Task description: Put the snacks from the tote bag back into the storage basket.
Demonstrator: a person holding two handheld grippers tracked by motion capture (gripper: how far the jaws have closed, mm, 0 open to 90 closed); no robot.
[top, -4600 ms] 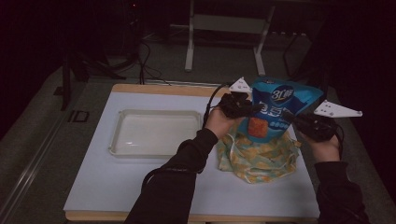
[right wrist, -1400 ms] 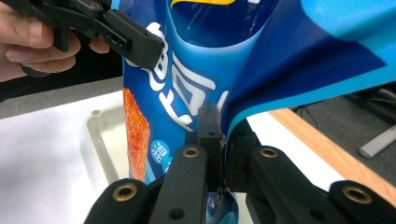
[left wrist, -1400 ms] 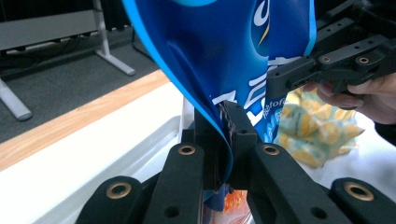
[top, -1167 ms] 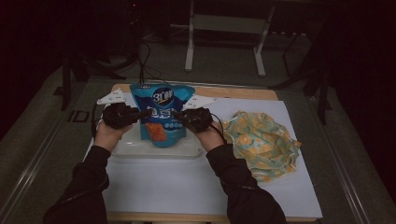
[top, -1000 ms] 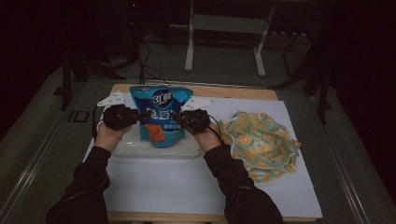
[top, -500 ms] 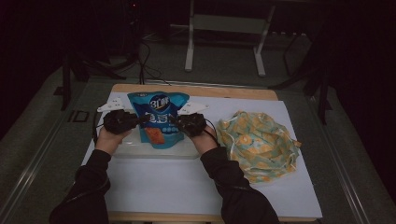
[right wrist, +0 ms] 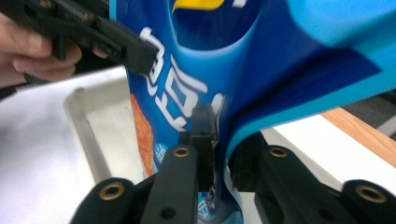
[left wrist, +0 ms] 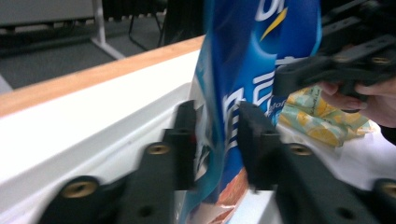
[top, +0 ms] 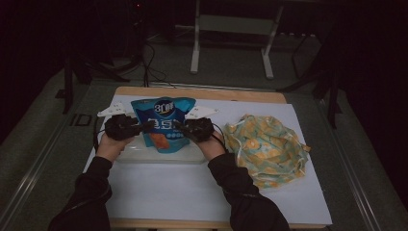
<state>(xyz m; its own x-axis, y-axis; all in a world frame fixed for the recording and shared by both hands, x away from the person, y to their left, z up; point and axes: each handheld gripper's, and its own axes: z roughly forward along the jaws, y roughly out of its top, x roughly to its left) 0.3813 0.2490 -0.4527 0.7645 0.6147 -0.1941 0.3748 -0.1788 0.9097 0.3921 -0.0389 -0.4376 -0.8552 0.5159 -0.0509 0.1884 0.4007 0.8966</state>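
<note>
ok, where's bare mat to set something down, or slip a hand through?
Free: the white mat in front of the clear tray, between the forearms, and the strip behind the patterned cloth. Crowded: over the tray, where the left gripper and right gripper pinch the blue bag.

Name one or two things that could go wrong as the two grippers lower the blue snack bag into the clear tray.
1. The blue snack bag is pinched only at its side edges by the left gripper and right gripper; the slick film might slip free.
2. The bag stands upright over the shallow clear tray; once let go it may tip over the rim.
</note>
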